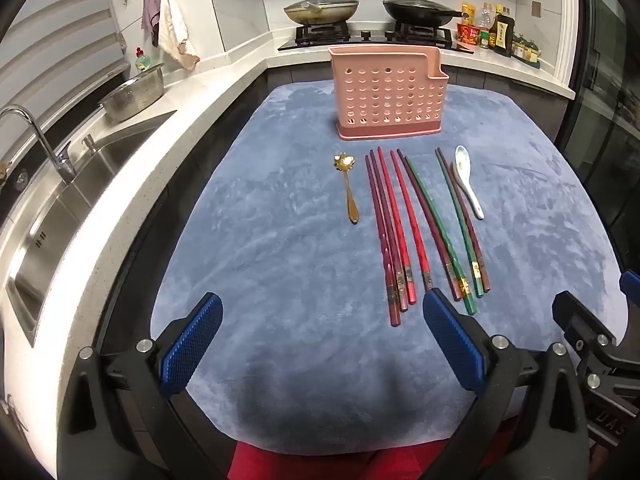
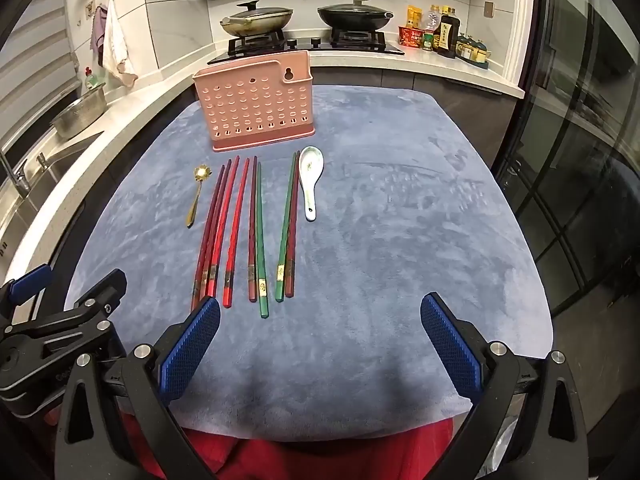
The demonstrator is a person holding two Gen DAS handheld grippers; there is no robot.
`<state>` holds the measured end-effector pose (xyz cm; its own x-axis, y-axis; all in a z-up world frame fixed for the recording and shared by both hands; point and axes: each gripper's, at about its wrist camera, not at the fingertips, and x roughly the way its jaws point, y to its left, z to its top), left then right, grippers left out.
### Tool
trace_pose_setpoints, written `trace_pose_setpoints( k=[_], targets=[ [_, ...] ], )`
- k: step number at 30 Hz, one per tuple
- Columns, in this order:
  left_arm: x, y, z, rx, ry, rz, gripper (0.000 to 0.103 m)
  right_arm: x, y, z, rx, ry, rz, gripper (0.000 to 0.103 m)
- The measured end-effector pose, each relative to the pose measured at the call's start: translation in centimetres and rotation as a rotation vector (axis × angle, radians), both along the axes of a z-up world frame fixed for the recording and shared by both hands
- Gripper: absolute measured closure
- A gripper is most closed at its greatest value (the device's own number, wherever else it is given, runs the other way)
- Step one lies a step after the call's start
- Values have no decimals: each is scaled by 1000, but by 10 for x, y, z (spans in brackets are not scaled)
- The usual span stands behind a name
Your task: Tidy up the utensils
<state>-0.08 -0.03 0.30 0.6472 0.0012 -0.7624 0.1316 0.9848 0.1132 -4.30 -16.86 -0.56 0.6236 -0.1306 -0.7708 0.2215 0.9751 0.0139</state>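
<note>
On the blue cloth (image 1: 280, 264) that covers the counter lie eight chopsticks (image 1: 420, 224), two spoons and one pink holder. Counting the chopsticks from the left: five are red or dark red, one is green, then comes a pair of one green and one dark red. They lie side by side, roughly parallel, thin tips toward the holder and thick decorated ends toward the cameras. The three leftmost touch or overlap near their thick ends.

The gold spoon (image 1: 347, 186) lies just left of the chopsticks, apart from them, bowl toward the holder. The white spoon (image 1: 466, 180) lies just right of the last pair, bowl also toward the holder, close beside or touching those chopsticks. The pink holder (image 1: 388, 94), a perforated plastic basket, stands upright beyond the utensils, with nothing seen sticking out of it.

The left claw (image 1: 322, 344) hovers low over the near edge of the cloth, pointing forward, its blue pads spread wide and holding nothing. Its right pad sits just in front of the thick chopstick ends. The right claw (image 2: 320, 346) hovers alongside at the same height, also spread wide and empty, over bare cloth to the right of the chopsticks.

Behind are a stove with two lidded pans (image 2: 304, 18), and a sink (image 1: 60, 208) on the left.
</note>
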Motion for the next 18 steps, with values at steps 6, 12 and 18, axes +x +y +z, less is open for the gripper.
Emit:
trace_pose_setpoints(
  k=[6, 12, 18],
  targets=[
    [2, 7, -3, -18, 14, 9, 7, -2, 0, 0, -1, -2, -1, 7],
    [1, 6, -2, -16, 9, 1, 7, -2, -1, 0, 1, -3, -1, 7],
    [1, 6, -3, -21, 12, -6, 7, -2, -2, 0, 2, -6, -2, 7]
  ],
)
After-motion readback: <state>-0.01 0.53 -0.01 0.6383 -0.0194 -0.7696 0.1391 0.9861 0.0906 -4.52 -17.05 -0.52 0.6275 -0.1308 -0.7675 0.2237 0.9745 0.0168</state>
